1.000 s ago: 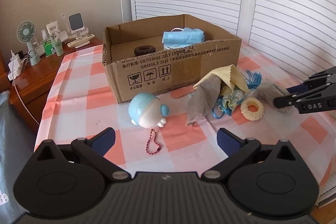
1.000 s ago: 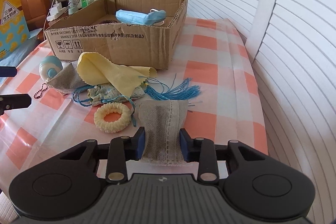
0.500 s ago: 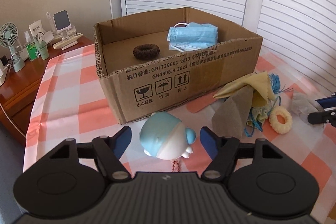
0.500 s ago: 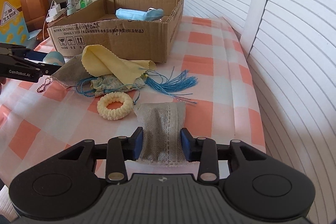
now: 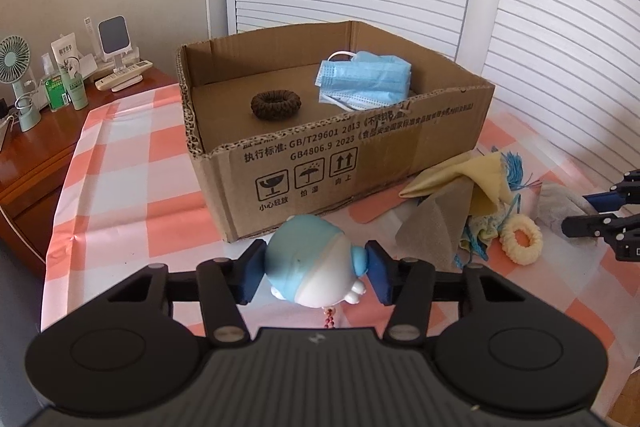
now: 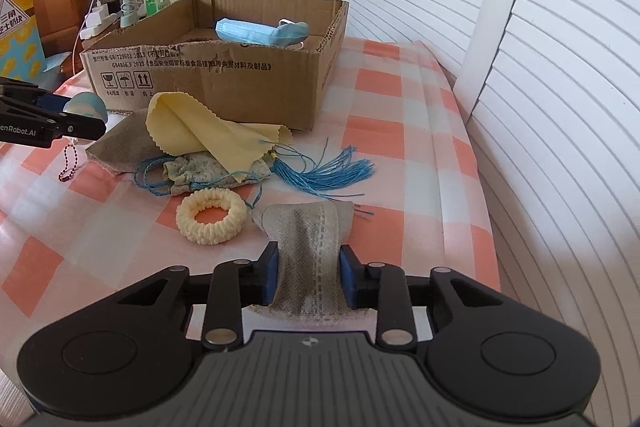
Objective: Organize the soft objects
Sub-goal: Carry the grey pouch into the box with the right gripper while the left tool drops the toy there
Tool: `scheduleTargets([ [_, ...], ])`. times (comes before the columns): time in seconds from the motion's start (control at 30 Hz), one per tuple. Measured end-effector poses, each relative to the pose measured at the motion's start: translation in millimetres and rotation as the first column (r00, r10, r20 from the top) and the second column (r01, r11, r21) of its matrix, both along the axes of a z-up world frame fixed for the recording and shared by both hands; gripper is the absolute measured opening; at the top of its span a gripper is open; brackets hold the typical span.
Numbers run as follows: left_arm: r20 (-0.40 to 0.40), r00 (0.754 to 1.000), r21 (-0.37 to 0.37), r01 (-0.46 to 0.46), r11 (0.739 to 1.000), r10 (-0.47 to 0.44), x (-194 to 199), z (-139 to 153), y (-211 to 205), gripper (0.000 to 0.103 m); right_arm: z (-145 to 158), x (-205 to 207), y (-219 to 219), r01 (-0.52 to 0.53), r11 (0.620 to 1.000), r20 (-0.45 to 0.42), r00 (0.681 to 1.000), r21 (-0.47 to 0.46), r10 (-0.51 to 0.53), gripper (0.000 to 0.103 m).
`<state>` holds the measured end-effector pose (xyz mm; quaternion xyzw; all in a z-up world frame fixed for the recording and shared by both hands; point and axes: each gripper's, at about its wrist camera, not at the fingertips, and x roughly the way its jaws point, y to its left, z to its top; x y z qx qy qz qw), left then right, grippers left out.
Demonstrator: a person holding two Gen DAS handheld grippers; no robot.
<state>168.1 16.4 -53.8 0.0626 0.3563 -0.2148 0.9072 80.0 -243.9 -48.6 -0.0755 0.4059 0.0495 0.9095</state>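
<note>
The round, smooth blue toy (image 5: 316,263) is being closed on by the left gripper (image 5: 316,267) beside the cardboard box (image 5: 340,163); the grey woven cloth (image 6: 310,255) is being pinched by the right gripper (image 6: 308,277), near the table edge (image 6: 490,227).

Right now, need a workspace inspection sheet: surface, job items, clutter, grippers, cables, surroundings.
Surface: checked tablecloth, peach and white, creased.
Job's things: cardboard box holds a brown scrunchie and blue face masks. Outside it: blue-and-white plush toy, yellow cloth, grey cloth, floral pouch, blue tassel, cream scrunchie, grey fabric piece.
Clutter: nothing seen beyond these.
Grippers: left gripper jaws closing, pads on the plush toy; right gripper jaws closing, pads on the grey fabric piece.
Cables: white charger lead on the side cabinet.
Surroundings: wooden cabinet with desk fan and bottles; white louvred doors.
</note>
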Motion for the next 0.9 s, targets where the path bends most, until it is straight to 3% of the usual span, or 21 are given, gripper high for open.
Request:
scheduleTargets([
  [0.4,0.080,0.995,0.006,0.058,0.998,-0.059,-21.3,61.1,0.5,0.052,44.4,-15.3,-1.2,-0.044,0.999,0.068,0.997,0.007,0.043,0.031],
  [0.7,0.143,0.989,0.042,0.036,0.998,-0.042,33.0,94.0,-21.9,0.052,77.5,-8.8,18.0,-0.123,0.992,0.138,0.983,0.004,0.121,0.031],
  [0.8,0.158,0.987,0.057,0.007,0.998,-0.016,52.2,92.5,-28.8,0.062,85.2,-2.7,26.8,-0.148,0.989,0.157,0.977,0.008,0.145,0.031],
  [0.83,0.171,0.985,0.062,-0.006,0.998,-0.005,55.9,90.0,-29.8,0.070,86.6,-0.2,29.5,-0.154,0.988,0.161,0.975,0.008,0.151,0.031],
  [0.9,0.180,0.984,0.069,-0.027,0.997,0.014,59.0,84.9,-29.9,0.072,88.6,5.2,34.7,-0.160,0.987,0.167,0.974,0.009,0.156,0.031],
])
